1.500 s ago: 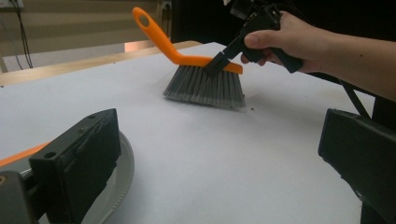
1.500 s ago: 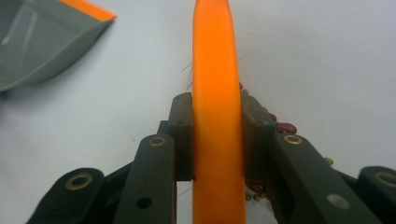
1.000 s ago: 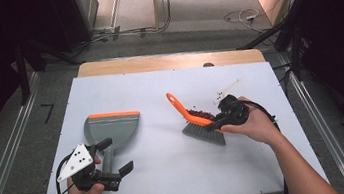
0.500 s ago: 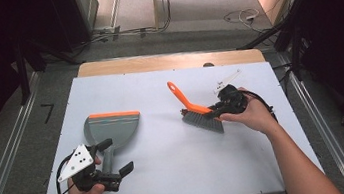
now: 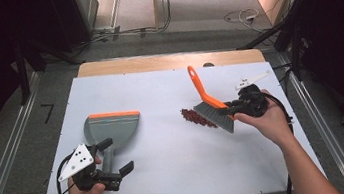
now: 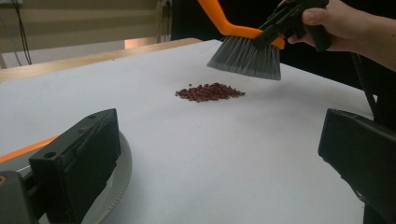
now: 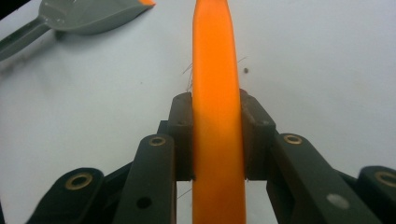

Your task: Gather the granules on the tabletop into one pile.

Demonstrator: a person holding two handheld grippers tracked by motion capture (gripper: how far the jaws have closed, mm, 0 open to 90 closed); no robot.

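A hand brush (image 5: 214,115) with grey bristles and an orange handle hangs tilted just above the white table, right of a small pile of red-brown grains (image 5: 195,117). My right gripper (image 5: 234,105) is shut on the brush's orange back; in the right gripper view the jaws clamp the orange handle (image 7: 217,70) from both sides. A grey dustpan (image 5: 112,128) with an orange lip lies at the left. My left gripper (image 5: 113,157) is open at the dustpan's handle. In the left gripper view the jaws stand wide apart, facing the pile (image 6: 210,92) and the brush (image 6: 246,56).
The white table top (image 5: 180,176) has a wooden strip (image 5: 170,60) along its far edge. Metal rails (image 5: 3,169) run along the floor on both sides. Cables (image 5: 245,15) lie on the floor beyond the table. The dustpan (image 7: 84,14) lies farther off in the right gripper view.
The right hand has lifted the brush and carried it to the right, uncovering the pile of grains. The left hand and the dustpan have stayed put.
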